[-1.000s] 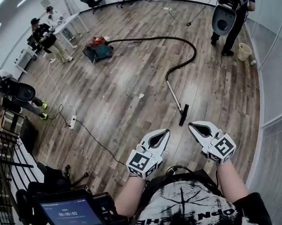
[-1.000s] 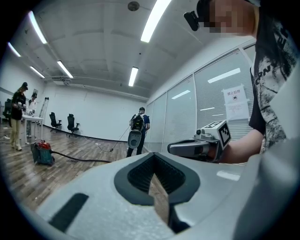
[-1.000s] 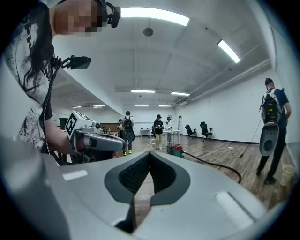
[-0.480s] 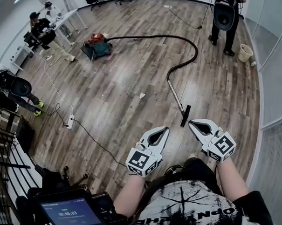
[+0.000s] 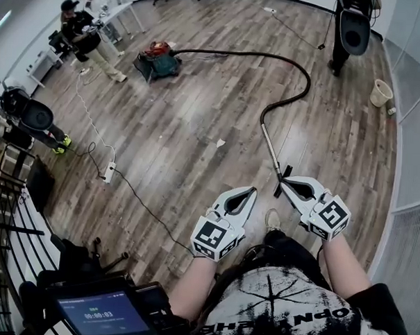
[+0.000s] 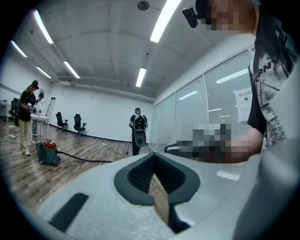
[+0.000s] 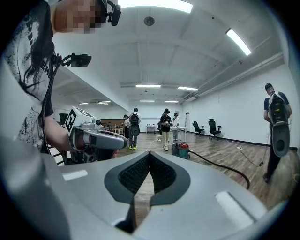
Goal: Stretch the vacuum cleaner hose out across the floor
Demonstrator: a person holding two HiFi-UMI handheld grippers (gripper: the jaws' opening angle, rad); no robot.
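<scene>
Both tools have drawn nearer to the end of the vacuum cleaner since a second ago, and the floor head, which lay clear ahead of them, now shows right against the tip of the right tool in the head view; I cannot tell from there how far above it the tool hangs. I see the left tool beside it, a little nearer to me, over bare wooden floor. In their own views the left tool and the right tool each have their jaws pressed together with nothing between them. The hose is not stretched out: it leaves the vacuum cleaner at the far left, runs across the floor, bends round in a wide curve and comes back toward me, joining the metal tube that ends at the floor head. From the right tool I see the same hose trailing from the vacuum cleaner. A person with a backpack stands at the far right, near a small bin.
</scene>
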